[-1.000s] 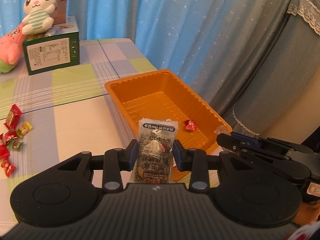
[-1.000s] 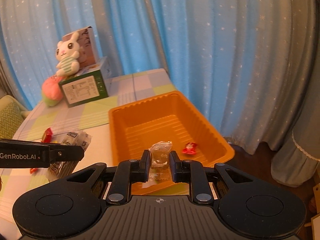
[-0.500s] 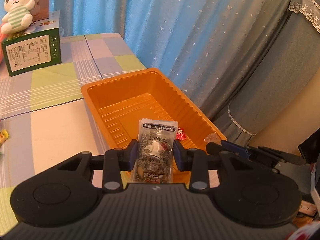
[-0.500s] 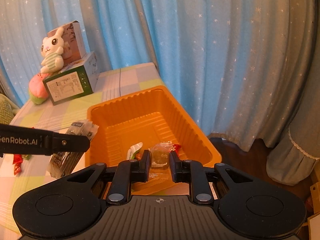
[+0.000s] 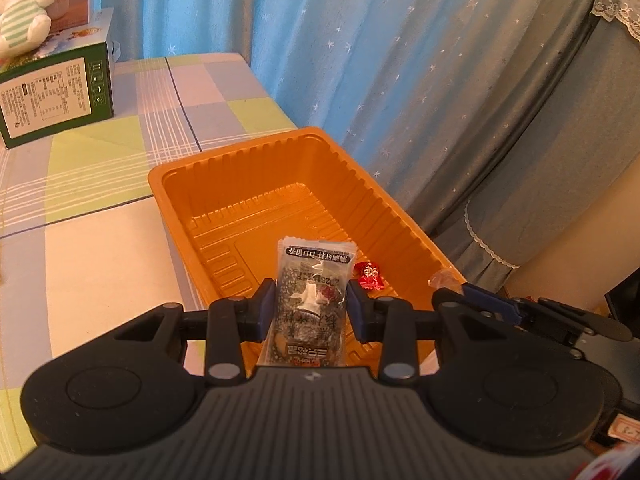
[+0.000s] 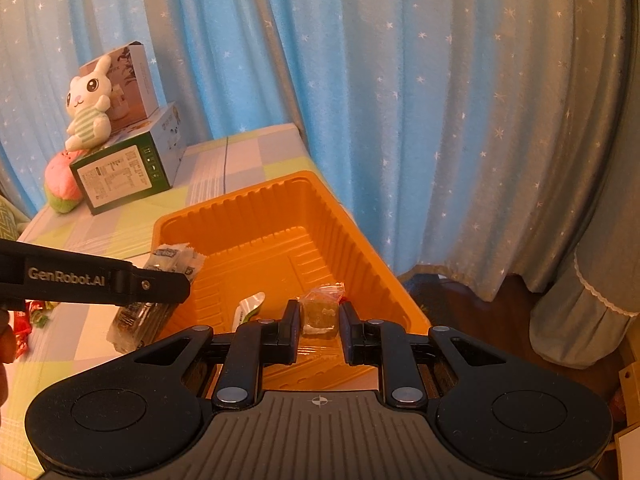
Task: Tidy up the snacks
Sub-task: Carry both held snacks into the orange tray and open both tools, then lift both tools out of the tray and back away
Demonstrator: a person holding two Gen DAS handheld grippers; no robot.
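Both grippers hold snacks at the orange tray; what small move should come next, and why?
Probably open both and drop. The left gripper pinches a dark sesame snack packet and the right gripper a clear-wrapped candy, each above the orange tray, where a red candy already lies.

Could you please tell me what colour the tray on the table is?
The tray is orange, seen best in the right wrist view.

bench (image 5: 100, 248) has a checkered cloth; orange tray (image 5: 256, 156) sits at its 3 o'clock edge, green box (image 6: 120, 176) at 11, red candies (image 6: 24, 320) at 8.
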